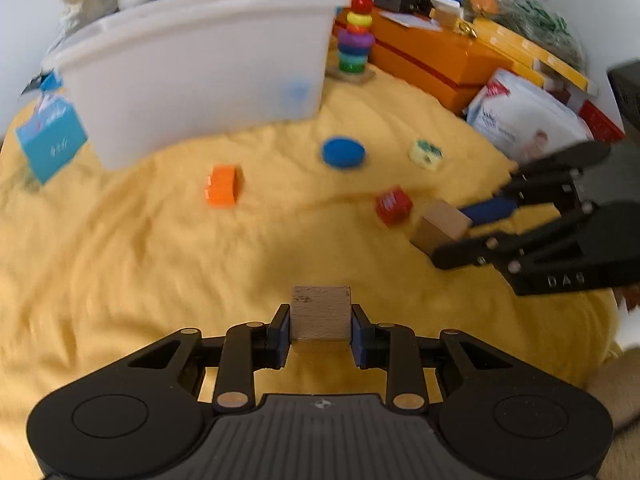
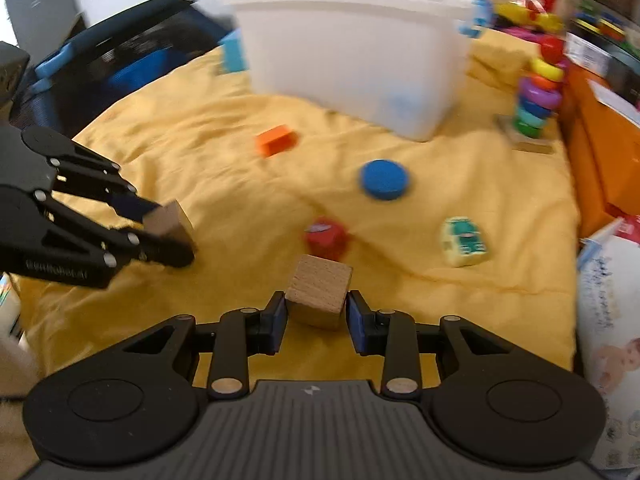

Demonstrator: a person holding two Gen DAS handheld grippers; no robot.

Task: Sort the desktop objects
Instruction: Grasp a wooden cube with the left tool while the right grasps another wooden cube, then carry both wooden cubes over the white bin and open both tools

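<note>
Wooden cubes sit in both grippers: the left gripper [image 1: 320,326] has its jaws clamped on one cube [image 1: 320,312] squarely, at 6 o'clock; the right gripper [image 2: 316,312] holds a second cube [image 2: 320,296], turned corner-on. Stiff, light blocks, best pinched on flat opposite faces; no long axis. The white bin [image 1: 200,72] waits at 11 o'clock.

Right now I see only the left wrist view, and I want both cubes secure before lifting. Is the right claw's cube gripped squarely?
Observer: No. The wooden cube sits twisted in the right claw, one corner turned towards the camera.
Operator: Anything beyond the cloth, left of the bin?
Observer: Yes, what looks like a dark chair with blue parts stands just past the yellow cloth.
</note>
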